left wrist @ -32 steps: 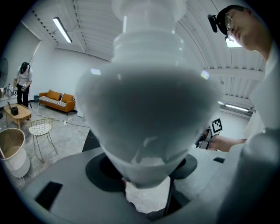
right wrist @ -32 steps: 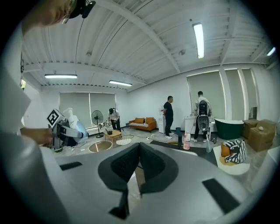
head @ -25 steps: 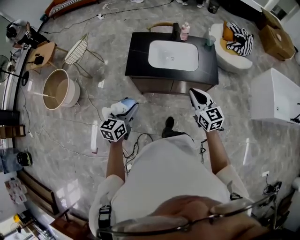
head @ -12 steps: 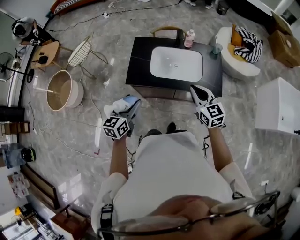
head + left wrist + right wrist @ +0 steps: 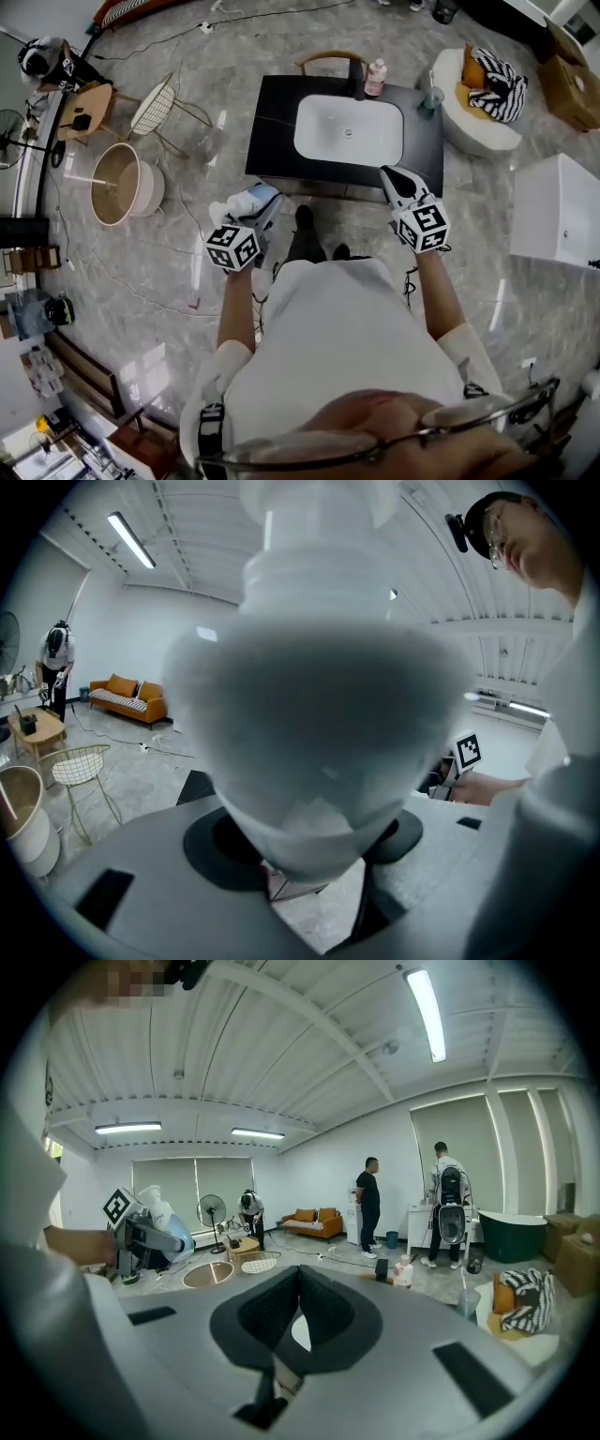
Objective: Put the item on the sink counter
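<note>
Sink counter nearer, left gripper jaws grasping white bottle, right gripper jaws clenched

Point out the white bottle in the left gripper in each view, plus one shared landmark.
Head view: white bottle, left of centre.
Left gripper view: it fills the centre.
Right gripper view: small, far left.
Shared landmark: the wire chair.

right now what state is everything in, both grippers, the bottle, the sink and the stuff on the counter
left gripper, shut on the white bottle
white bottle, gripped in the air, not yet on the sink counter
right gripper, shut, empty
sink basin, empty, no water seen
pink-capped bottle, upright at the counter's back edge
cup, upright near the back right corner
</note>
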